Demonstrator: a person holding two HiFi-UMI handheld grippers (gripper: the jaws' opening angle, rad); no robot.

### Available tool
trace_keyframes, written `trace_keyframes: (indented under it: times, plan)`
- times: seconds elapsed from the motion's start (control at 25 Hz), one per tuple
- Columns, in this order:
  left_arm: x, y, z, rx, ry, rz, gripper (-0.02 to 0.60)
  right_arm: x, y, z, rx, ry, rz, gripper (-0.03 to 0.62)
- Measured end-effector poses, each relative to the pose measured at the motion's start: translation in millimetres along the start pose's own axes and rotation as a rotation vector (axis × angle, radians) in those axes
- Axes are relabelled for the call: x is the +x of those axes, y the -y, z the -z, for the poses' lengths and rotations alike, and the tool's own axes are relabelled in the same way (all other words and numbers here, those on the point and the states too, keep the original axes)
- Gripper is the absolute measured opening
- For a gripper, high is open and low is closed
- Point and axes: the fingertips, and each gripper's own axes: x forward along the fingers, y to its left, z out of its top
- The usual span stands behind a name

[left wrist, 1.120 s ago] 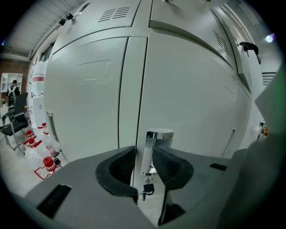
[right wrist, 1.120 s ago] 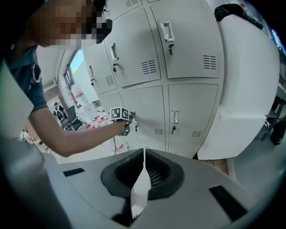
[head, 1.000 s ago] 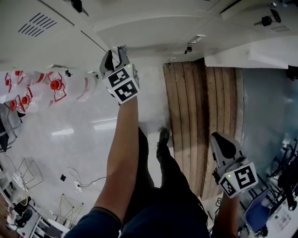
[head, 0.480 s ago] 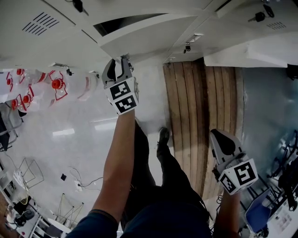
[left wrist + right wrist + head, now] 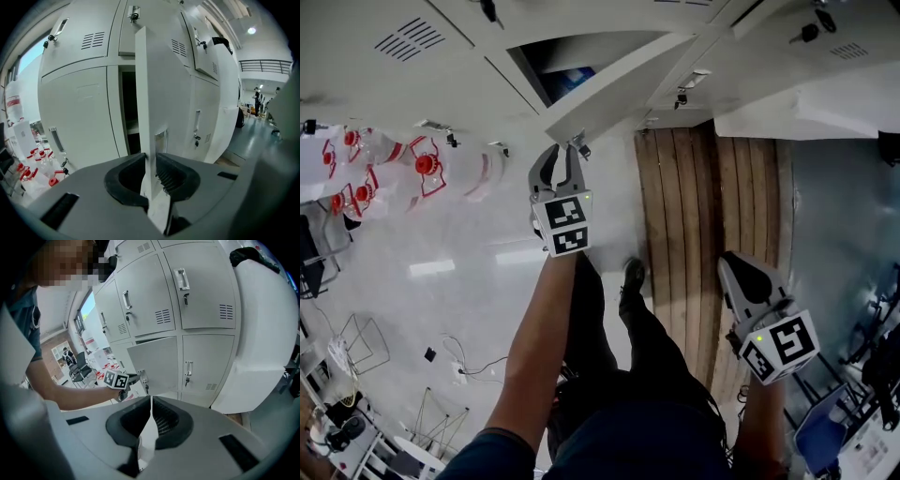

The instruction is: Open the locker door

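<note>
White door (image 5: 154, 93) stood ajar, the only 1 open in the lockers (image 5: 206, 291), swung out edge-on toward the left gripper (image 5: 151, 157). Its 2 jaws had just been closing and pinched the door's free edge below the latch plate (image 5: 161, 140). 1 dark compartment (image 5: 129, 108) showed behind. Right gripper (image 5: 152, 398) hung low, well apart from the lockers, over 1 strip of wood flooring (image 5: 712, 206), 2 jaws pressed together, nothing between. Red-capped bottles (image 5: 422, 169) sat near the lockers; count unclear.
</note>
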Motion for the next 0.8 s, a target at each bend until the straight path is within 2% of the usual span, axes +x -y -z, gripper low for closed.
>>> trace_keyframes:
  times: [0.2,0.44,0.8]
  plan:
    - [-15.4,15.4,5.6,0.016,-0.033,0.053,0.074,-10.6,-6.0,-7.2,-0.012,0.015,-0.003,0.038]
    - [-33.0,41.1,14.4,0.081,-0.079,0.123,0.066,-27.9,-8.6,-19.1,-0.023,0.051,-0.001,0.038]
    - [-54.6,81.7,18.6,0.131,-0.116,0.232,0.060,-57.5,-8.1,-26.2,-0.032,0.086,0.012,0.038]
